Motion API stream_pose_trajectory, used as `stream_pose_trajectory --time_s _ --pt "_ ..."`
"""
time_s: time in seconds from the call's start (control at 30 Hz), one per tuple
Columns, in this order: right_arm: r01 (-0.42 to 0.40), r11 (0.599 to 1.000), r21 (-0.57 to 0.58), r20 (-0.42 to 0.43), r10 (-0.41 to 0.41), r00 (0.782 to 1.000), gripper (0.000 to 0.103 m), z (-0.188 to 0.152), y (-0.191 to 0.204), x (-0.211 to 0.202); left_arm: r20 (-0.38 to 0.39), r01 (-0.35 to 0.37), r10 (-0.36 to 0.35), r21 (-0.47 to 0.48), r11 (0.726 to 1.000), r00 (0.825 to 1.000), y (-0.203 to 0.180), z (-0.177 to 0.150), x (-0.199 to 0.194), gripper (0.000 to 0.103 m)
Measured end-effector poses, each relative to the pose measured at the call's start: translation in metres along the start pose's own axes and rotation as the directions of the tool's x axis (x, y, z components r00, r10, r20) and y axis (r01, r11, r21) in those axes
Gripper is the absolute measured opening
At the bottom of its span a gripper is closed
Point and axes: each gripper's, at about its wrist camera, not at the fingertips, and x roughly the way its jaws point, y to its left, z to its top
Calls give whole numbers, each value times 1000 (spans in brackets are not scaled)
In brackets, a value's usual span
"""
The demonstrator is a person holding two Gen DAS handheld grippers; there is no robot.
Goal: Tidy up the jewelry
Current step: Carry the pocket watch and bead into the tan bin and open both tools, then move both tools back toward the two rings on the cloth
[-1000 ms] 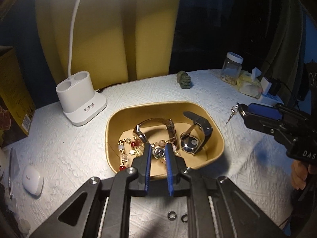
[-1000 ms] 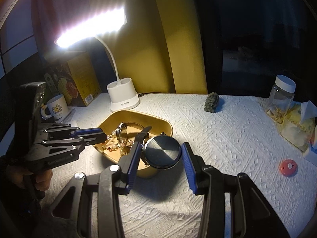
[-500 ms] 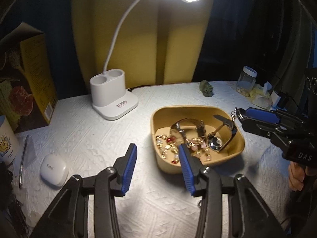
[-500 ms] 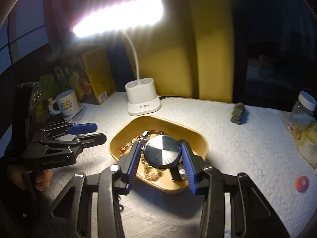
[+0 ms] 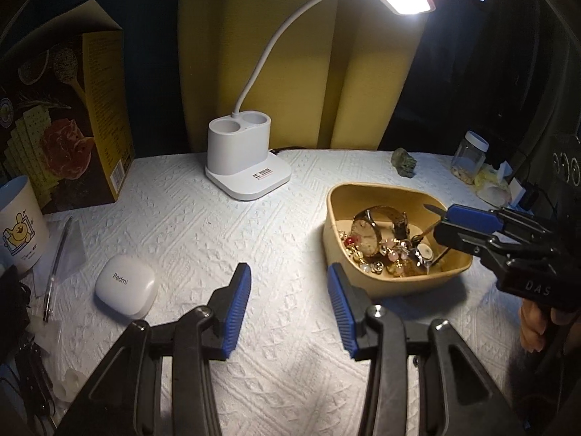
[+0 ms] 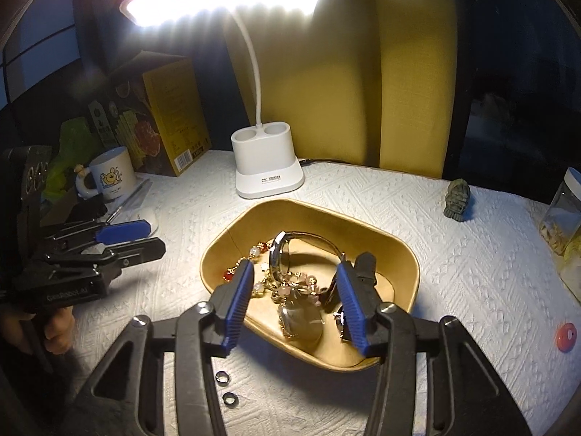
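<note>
clearly | earbud case (image 5: 126,286) reads "redmi" | both hand-held grippers spread, nothing pinched

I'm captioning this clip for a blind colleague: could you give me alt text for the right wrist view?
The open right gripper hangs over a tan tray of watches and beaded jewelry on a white textured cloth. Two small rings lie on the cloth in front of the tray, a lit desk lamp stands behind it, and the left gripper is at left.

Watches (image 6: 290,254) in tray (image 6: 363,225); lamp base (image 6: 267,167) behind tray; two rings (image 6: 226,387) before it.
</note>
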Motion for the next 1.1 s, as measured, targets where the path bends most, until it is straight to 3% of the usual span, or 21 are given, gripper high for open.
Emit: stream_pose_trajectory --time_s 0.7,1.1 --pt "29 1000 -6 8 -29 1000 45 -40 28 -40 27 15 -14 -7 1000 1000 -4 -46 -37 43" --pt "6 1000 -3 -43 -6 999 45 -75 46 -29 26 6 -6 -10 1000 1000 -3 -76 -52 43"
